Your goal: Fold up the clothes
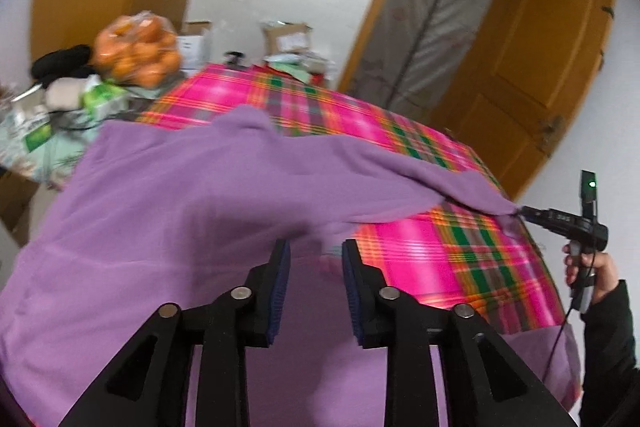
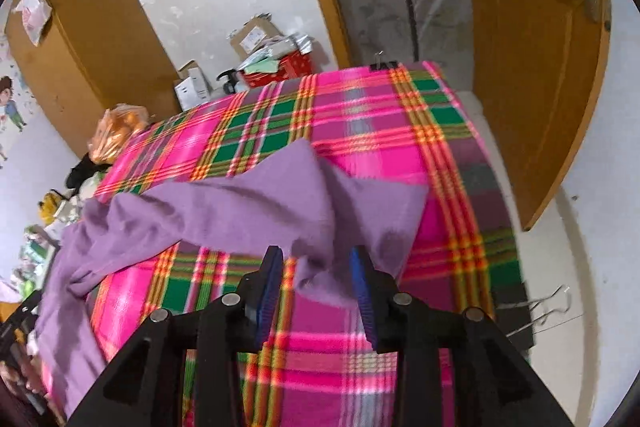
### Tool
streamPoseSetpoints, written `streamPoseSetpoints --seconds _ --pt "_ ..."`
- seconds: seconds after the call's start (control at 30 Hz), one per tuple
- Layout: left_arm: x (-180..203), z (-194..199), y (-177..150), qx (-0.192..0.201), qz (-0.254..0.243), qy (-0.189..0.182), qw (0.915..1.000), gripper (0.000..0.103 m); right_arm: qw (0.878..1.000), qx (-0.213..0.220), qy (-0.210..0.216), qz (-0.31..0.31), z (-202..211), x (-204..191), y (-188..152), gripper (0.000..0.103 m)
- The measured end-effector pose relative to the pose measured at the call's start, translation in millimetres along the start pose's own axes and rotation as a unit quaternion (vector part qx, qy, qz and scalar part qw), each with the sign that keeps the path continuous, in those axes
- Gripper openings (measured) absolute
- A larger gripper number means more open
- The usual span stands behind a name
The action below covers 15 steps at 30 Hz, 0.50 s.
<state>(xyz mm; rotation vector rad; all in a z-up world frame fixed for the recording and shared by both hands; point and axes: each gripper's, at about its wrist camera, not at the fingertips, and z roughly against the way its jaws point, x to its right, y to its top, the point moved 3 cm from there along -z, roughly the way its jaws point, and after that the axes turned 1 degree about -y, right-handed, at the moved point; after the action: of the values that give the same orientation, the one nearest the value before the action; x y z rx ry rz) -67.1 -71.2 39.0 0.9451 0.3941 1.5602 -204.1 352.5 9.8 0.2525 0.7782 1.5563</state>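
Observation:
A purple garment (image 1: 168, 203) lies spread over a table covered with a pink and green plaid cloth (image 1: 432, 251). My left gripper (image 1: 315, 259) is open just above the garment's body, nothing between its pads. My right gripper (image 2: 318, 267) has its jaws apart, with a fold of the garment's sleeve (image 2: 320, 211) lying between and past the blue pads. In the left wrist view the right gripper (image 1: 520, 211) meets the stretched sleeve tip at the table's right edge, so whether it grips the sleeve is unclear.
A bag of oranges (image 1: 136, 55), boxes (image 1: 288, 37) and clutter sit at the table's far left and back. An open wooden door (image 2: 536, 67) stands to the right. A binder clip (image 2: 383, 65) holds the plaid cloth at the far edge; wire hangers (image 2: 540, 307) lie at right.

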Motion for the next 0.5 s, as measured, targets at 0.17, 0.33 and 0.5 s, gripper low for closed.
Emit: streamPoseSetpoints --seconds 0.17,0.33,0.5 --pt "42 -37 7 -0.024 -0.014 -0.023 0.9994 0.031 0.994 -0.01 0.062 -0.09 0 19 -8 0.04" --pt "73 -76 16 -0.038 -0.062 0.003 0.9973 0.031 0.989 -0.003 0.066 -0.129 3 39 -9 0.042" --pt "79 -105 26 -0.049 -0.08 0.018 0.9954 0.032 0.992 -0.003 0.043 -0.116 -2 58 -2 0.042"
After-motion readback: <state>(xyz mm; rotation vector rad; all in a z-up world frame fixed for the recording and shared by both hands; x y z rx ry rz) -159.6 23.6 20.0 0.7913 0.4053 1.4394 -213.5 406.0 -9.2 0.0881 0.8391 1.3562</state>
